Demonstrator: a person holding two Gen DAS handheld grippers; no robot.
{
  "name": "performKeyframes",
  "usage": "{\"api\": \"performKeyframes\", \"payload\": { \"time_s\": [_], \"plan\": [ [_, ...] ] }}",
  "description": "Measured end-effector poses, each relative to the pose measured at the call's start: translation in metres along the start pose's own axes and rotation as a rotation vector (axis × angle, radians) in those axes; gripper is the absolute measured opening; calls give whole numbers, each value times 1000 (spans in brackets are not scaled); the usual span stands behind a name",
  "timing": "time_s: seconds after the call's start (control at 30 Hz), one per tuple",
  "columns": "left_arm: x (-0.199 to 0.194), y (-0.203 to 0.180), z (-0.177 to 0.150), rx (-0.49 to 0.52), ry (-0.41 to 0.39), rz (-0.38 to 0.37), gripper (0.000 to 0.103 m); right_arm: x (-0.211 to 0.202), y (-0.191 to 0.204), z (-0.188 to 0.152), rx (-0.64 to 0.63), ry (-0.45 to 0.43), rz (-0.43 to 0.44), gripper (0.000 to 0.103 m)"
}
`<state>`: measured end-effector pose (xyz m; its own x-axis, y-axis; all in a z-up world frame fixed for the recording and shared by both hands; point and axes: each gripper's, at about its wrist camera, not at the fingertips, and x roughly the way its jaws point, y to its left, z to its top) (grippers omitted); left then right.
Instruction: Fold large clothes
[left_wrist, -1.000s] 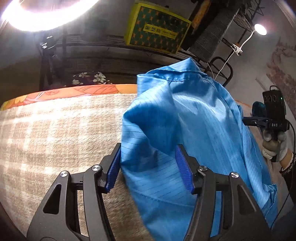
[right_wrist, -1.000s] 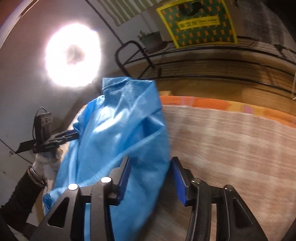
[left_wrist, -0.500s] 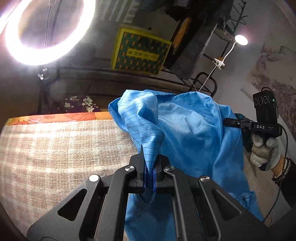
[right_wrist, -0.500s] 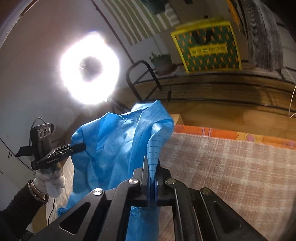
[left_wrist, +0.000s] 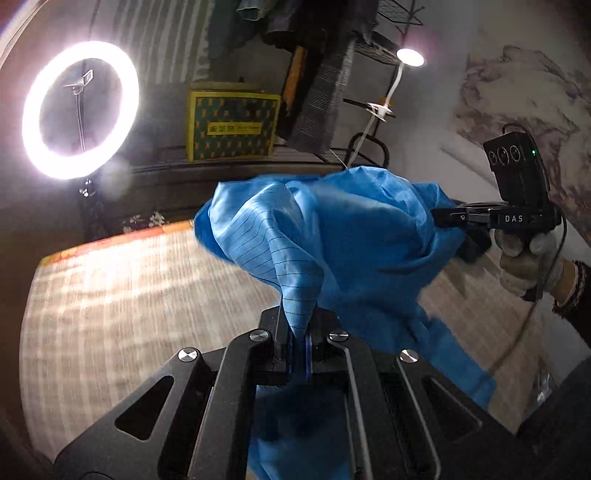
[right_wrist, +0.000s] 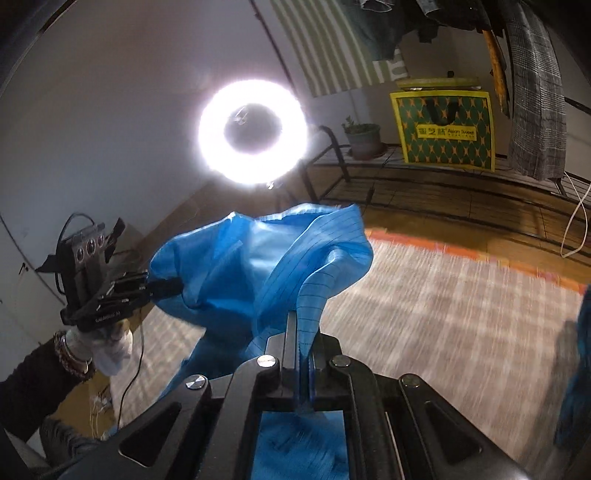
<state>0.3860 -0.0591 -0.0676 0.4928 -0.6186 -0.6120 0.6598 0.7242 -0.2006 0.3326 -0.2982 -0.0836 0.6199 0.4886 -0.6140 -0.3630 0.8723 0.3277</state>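
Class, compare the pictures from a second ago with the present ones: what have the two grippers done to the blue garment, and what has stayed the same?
Both the left gripper and the right gripper stood open around the blue garment; each has shut on a fold of it and lifted it off the checked cloth. The ring light and yellow box stay in place.

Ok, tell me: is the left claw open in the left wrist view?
No. The left claw is shut, pinching a fold of the blue garment between its pads.
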Motion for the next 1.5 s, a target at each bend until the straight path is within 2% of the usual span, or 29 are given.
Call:
{"api": "performKeyframes", "payload": {
  "time_s": [0.2,0.43,0.5,0.53,0.57,0.6,0.63,0.87,1.0,1.27,1.3,1.33,1.37,1.4,1.43,1.5],
  "plan": [
    [-27,-37,-53,35,61,9,1,-25,24,-62,14,70,21,0],
    [-30,-63,-113,43,210,69,2,-36,41,-122,27,157,-25,2],
    [-37,-70,-124,45,224,83,2,-42,45,-131,31,170,-40,9],
    [-44,-74,-129,38,229,82,4,-47,47,-133,26,166,-58,19],
    [-51,-77,-131,34,230,83,10,-55,50,-133,20,155,-69,33],
    [-60,-79,-135,31,227,85,14,-64,54,-134,19,137,-73,36],
    [-71,-83,-137,28,216,91,19,-81,59,-134,20,99,-77,36],
    [-163,-106,-132,-27,82,93,20,-178,91,-130,16,-76,-69,36],
    [-216,-123,-124,-48,17,81,20,-227,115,-134,0,-146,-69,36],
    [-315,-168,-87,-56,-111,40,21,-327,167,-145,-79,-271,-97,37],
    [-324,-173,-85,-59,-121,32,22,-336,172,-147,-92,-282,-103,37],
    [-336,-180,-81,-60,-134,27,31,-344,176,-148,-103,-292,-110,39],
    [-342,-184,-80,-59,-140,29,43,-353,181,-150,-115,-303,-117,45],
    [-347,-190,-79,-58,-148,34,48,-359,185,-151,-124,-311,-119,49],
    [-352,-195,-78,-54,-154,34,52,-365,188,-153,-131,-315,-120,55],
    [-351,-198,-78,-54,-146,29,52,-370,189,-155,-132,-318,-117,57]
  ]
}}
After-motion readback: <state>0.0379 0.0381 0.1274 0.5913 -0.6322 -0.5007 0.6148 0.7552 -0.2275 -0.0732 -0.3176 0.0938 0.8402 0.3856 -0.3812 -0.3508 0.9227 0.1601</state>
